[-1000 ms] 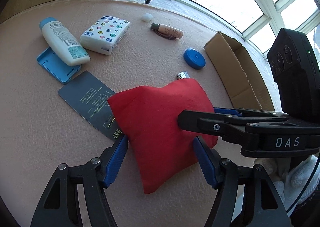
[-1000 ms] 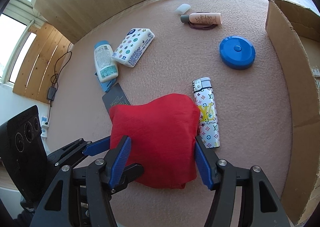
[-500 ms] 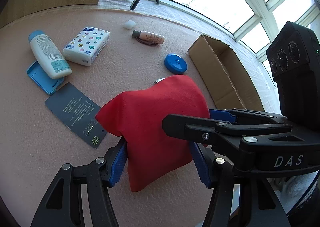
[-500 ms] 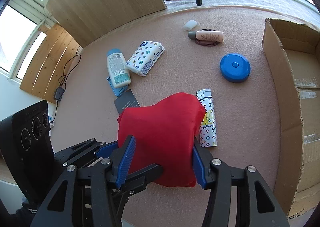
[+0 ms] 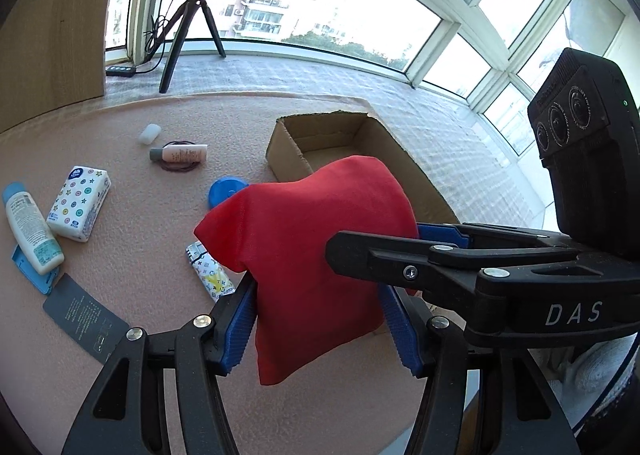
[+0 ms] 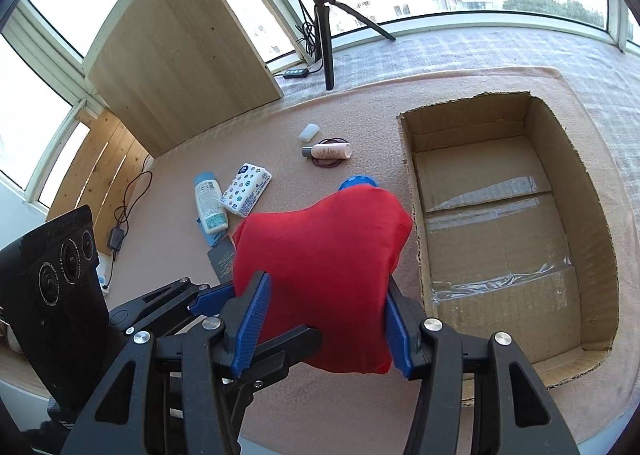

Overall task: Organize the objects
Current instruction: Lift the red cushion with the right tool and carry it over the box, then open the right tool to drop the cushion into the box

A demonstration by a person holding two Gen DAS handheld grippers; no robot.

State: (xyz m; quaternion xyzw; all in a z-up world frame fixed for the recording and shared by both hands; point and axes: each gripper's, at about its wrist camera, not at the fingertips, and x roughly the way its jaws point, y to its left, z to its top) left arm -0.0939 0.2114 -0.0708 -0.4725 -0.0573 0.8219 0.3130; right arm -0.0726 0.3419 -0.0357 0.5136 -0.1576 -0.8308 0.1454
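A red cloth bag (image 5: 316,255) (image 6: 324,279) hangs in the air above the pink mat, held from two sides. My left gripper (image 5: 320,319) is shut on its lower part, and my right gripper (image 6: 326,323) is shut on it too, crossing in from the right in the left wrist view. An open cardboard box (image 5: 332,143) (image 6: 500,215) lies empty on the mat just right of the bag. Below the bag lies a patterned lighter (image 5: 210,275). A blue round tin (image 5: 224,191) (image 6: 356,181) peeks out behind the bag.
On the mat to the left lie a white lotion bottle (image 5: 30,231) (image 6: 210,207), a spotted tissue pack (image 5: 80,207) (image 6: 246,193), a dark card (image 5: 86,321), a blue case (image 5: 30,271), a small pink tube (image 5: 180,154) (image 6: 328,151) and a white cap (image 5: 149,133). A tripod (image 6: 324,35) stands behind.
Both grippers have lifted the red bag off the mat and carried it up and toward the box. The lighter under it now shows in the left wrist view.
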